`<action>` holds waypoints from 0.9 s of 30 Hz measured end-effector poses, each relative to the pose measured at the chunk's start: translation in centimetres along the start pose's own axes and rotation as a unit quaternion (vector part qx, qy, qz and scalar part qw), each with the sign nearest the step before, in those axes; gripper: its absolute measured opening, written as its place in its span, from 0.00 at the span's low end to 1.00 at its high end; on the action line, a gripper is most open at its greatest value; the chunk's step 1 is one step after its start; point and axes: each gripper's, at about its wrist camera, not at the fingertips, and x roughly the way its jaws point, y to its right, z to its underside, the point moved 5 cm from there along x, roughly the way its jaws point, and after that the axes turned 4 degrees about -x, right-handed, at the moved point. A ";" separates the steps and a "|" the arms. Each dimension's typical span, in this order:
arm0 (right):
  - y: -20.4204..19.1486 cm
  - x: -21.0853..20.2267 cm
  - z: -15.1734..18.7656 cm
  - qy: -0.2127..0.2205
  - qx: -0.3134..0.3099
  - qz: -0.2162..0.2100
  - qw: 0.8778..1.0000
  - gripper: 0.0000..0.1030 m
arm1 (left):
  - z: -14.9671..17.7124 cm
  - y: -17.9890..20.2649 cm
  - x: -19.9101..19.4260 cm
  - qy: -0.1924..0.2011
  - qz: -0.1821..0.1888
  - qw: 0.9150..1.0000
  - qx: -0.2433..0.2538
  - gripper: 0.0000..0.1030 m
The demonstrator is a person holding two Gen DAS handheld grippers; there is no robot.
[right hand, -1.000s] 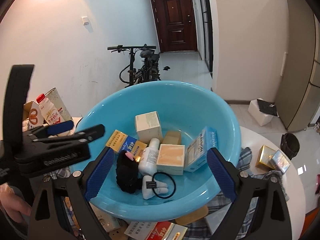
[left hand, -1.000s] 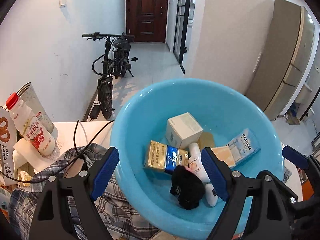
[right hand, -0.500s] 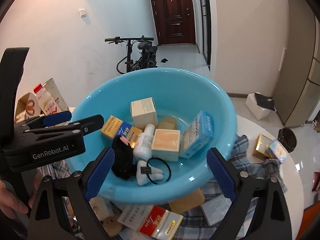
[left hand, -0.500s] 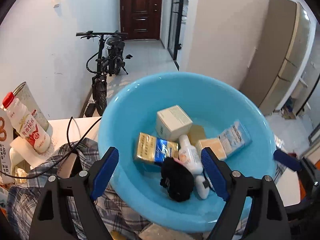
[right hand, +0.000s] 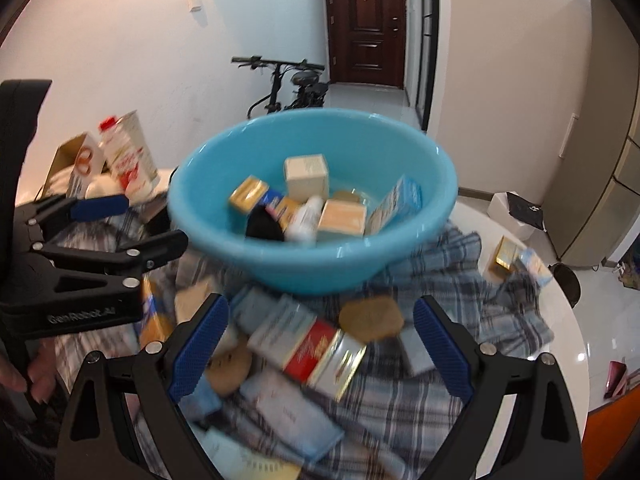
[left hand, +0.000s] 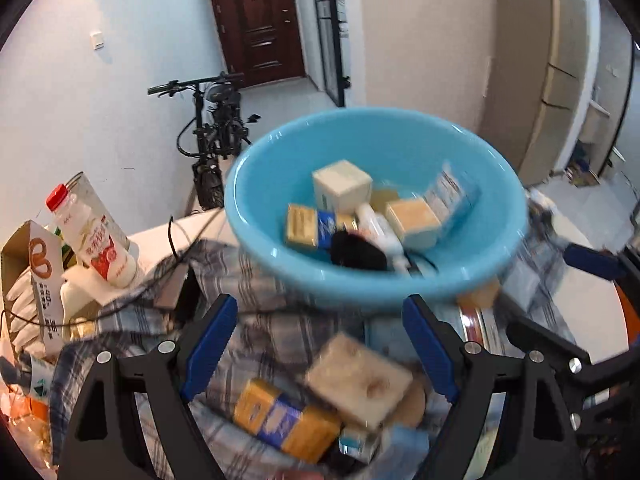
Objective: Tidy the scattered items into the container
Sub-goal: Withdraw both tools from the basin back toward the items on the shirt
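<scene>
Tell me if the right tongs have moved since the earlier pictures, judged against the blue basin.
Yes. The right tongs have pulled back from the blue basin: it now sits higher and smaller in their view, and scattered boxes on the plaid cloth lie between the open jaws.

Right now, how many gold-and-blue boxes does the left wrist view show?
2: one gold-and-blue box inside the blue basin; another on the checked cloth before it. More may lie hidden.
</scene>
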 end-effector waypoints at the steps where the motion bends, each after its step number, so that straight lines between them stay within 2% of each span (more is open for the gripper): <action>1: -0.2 -0.3 0.7 -0.001 -0.001 -0.006 1.000 0.90 | 0.8 -0.1 -0.4 -0.003 0.005 1.000 -0.001 0.84; 5: -0.5 -1.1 3.0 -0.010 0.008 -0.024 1.000 0.90 | 3.6 -0.5 -1.8 -0.008 0.026 1.000 -0.014 0.84; 8: -0.6 -1.7 4.4 -0.013 0.009 -0.022 1.000 0.90 | 5.4 -0.8 -2.5 -0.010 0.027 0.999 -0.023 0.84; 14: -0.7 -2.8 7.2 -0.013 0.041 -0.026 0.999 0.90 | 9.6 -2.3 -3.7 0.008 -0.022 0.998 -0.056 0.84; 17: -1.2 -2.4 8.3 -0.020 0.040 -0.025 0.999 0.90 | 11.8 -2.7 -3.0 -0.002 -0.074 0.996 -0.043 0.84; 19: -1.6 -1.7 8.8 -0.027 0.034 -0.022 0.999 0.90 | 12.8 -2.1 -1.7 -0.026 -0.061 0.997 -0.028 0.84; 21: -1.9 -1.0 9.0 -0.034 0.030 -0.012 0.999 0.90 | 13.6 -1.5 -0.5 -0.052 -0.032 0.998 -0.027 0.84; 27: -1.9 -0.7 8.9 -0.022 0.039 -0.020 0.999 0.90 | 13.1 -0.6 -0.3 -0.037 -0.016 0.999 -0.021 0.84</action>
